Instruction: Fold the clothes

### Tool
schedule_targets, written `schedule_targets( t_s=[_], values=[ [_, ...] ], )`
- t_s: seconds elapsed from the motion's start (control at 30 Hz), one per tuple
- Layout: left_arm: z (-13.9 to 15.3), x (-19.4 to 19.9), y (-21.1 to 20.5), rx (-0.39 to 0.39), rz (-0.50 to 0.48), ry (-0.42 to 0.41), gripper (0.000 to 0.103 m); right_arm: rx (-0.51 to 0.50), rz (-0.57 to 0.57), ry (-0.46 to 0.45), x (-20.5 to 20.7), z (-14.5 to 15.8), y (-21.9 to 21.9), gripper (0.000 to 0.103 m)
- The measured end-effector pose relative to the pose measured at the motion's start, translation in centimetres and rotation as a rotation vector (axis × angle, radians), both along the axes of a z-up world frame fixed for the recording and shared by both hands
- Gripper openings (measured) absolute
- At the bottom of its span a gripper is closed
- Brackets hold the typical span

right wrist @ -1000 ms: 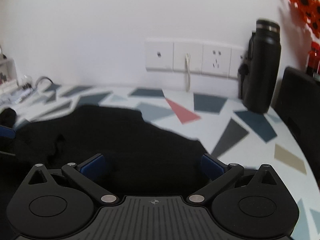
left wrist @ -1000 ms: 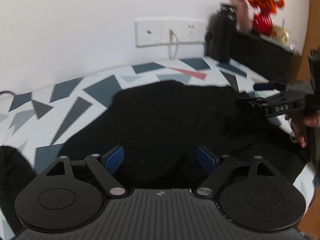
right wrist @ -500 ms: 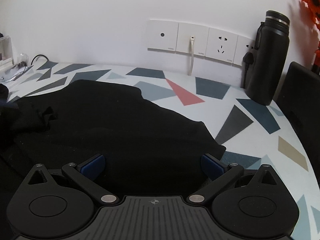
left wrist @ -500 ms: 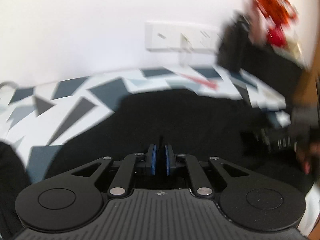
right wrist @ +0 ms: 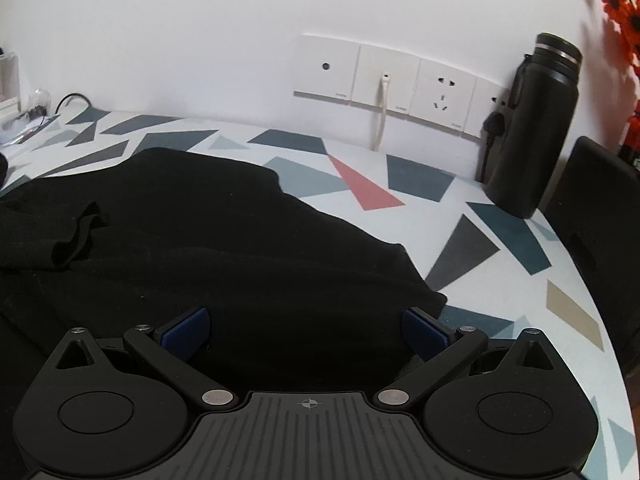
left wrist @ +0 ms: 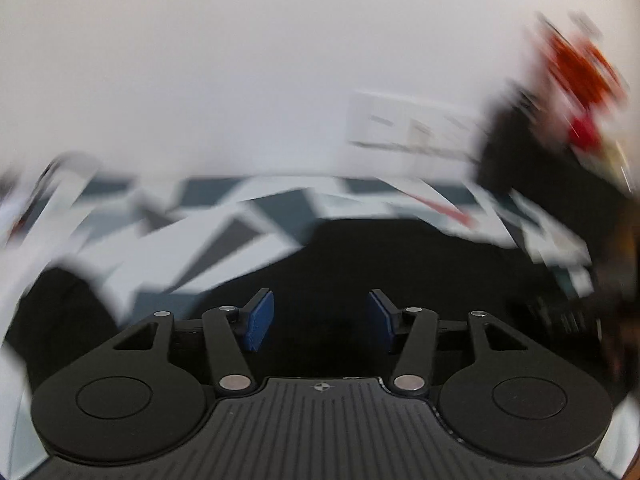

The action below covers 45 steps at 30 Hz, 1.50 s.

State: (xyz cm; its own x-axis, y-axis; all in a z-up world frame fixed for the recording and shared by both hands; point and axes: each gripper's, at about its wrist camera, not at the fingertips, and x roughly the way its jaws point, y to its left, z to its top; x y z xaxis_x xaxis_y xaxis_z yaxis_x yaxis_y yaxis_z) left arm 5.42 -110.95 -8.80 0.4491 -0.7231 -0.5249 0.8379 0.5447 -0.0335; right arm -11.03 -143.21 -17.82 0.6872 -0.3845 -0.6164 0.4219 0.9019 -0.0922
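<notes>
In the left wrist view, badly blurred, we see our left gripper (left wrist: 320, 316) with its jaws parted and nothing between them, poised over the black garment (left wrist: 400, 264) that spreads across the near and right part of the patterned table (left wrist: 192, 248). In the right wrist view, our right gripper (right wrist: 306, 332) stands wide open and empty above the same black garment (right wrist: 224, 240), which lies rumpled, one flap curled up at the left. We judge the folding barely begun; a neat fold remains ahead.
</notes>
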Motion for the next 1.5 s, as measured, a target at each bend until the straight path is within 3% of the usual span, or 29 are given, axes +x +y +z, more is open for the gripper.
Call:
schedule_targets(
  t_s=[0.17,0.3,0.33,0.4,0.6,0.77,0.93,1.17,1.23,1.37,1.47,1.5],
  values=[
    [-2.1,-4.2,-5.0,0.128,-0.172,-0.094,0.053,0.048,-0.016,-0.02,-0.4,0.0,-0.9,0.102],
    [-3.7,-4.5,-6.0,0.165,-0.169,-0.092,0.051,0.072,-0.013,-0.023,-0.4,-0.1,-1.2,0.102],
    [-3.8,-4.2,-5.6,0.146,-0.153,-0.075,0.045,0.075,-0.015,-0.022,-0.4,-0.1,-1.2,0.102],
    [-3.7,-3.3,-4.8,0.104,-0.12,-0.038,0.011,0.081,-0.015,-0.024,-0.4,-0.1,-1.3,0.102],
    [-1.8,1.4,0.4,-0.089,0.056,0.118,0.005,0.096,-0.019,-0.028,-0.5,-0.1,-1.5,0.102],
    [-0.7,4.4,6.9,-0.23,0.267,0.174,0.003,0.075,-0.022,-0.011,-0.2,-0.1,-1.2,0.102],
    [-1.6,6.8,11.9,-0.26,0.402,0.237,0.003,0.064,-0.024,-0.002,-0.1,-0.2,-1.1,0.102],
    [-2.7,7.0,13.5,-0.281,0.38,0.278,0.004,0.008,-0.036,0.01,0.0,-0.1,-0.3,0.102],
    [-2.8,6.9,13.6,-0.273,0.342,0.277,0.009,-0.002,-0.036,0.013,0.0,-0.1,-0.3,0.102],
    [-2.4,6.8,14.3,-0.265,0.281,0.257,0.031,-0.037,-0.028,0.015,-0.1,0.2,0.4,0.102],
    [-2.2,7.0,14.8,-0.257,0.236,0.248,0.032,-0.089,0.062,0.026,-0.6,0.9,2.5,0.098],
    [-2.1,7.1,14.9,-0.251,0.219,0.245,0.033,-0.105,0.099,0.029,-0.7,1.1,3.2,0.09]
  ],
)
